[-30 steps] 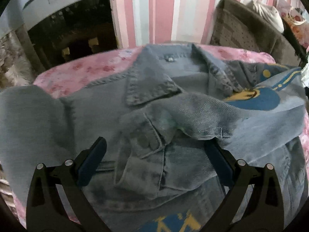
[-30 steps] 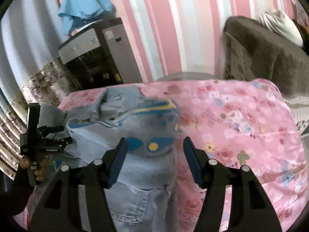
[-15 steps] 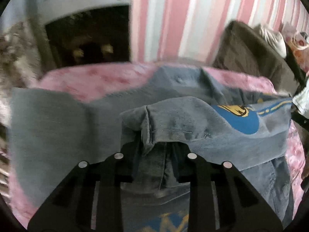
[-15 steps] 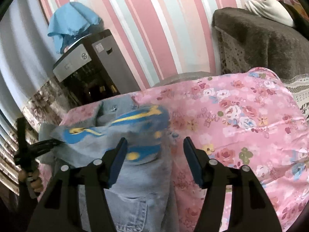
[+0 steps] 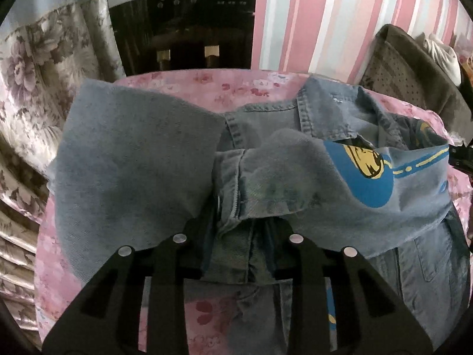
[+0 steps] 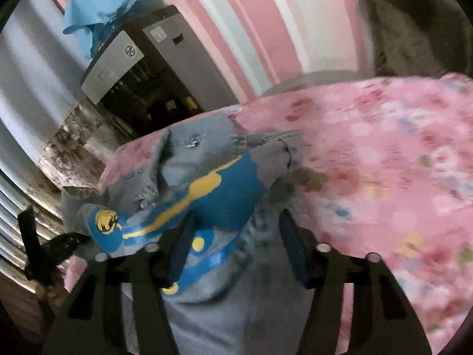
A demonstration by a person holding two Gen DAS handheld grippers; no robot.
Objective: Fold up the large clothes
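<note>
A grey-blue denim jacket (image 5: 133, 162) with a blue and yellow print lies on a pink floral bedspread (image 5: 207, 82). My left gripper (image 5: 236, 236) is shut on a bunched fold of its cuff and holds that fold slightly raised. In the right wrist view the printed part of the jacket (image 6: 224, 189) bulges up between the fingers of my right gripper (image 6: 236, 236), whose jaws are closing on it. The left gripper (image 6: 44, 242) also shows at the left edge there, and the right gripper's tip (image 5: 461, 156) at the right edge of the left wrist view.
A dark appliance with a silver top (image 5: 183, 14) stands behind the bed, with a blue cloth (image 6: 103, 0) on it. A brown-grey armchair (image 5: 414, 82) sits at the back right against the striped wall. Floral curtains (image 5: 35, 74) hang on the left.
The left jaws went from wide open to shut on the cuff fold and drew it toward the left. The right gripper came down onto the printed part and its jaws narrowed.
</note>
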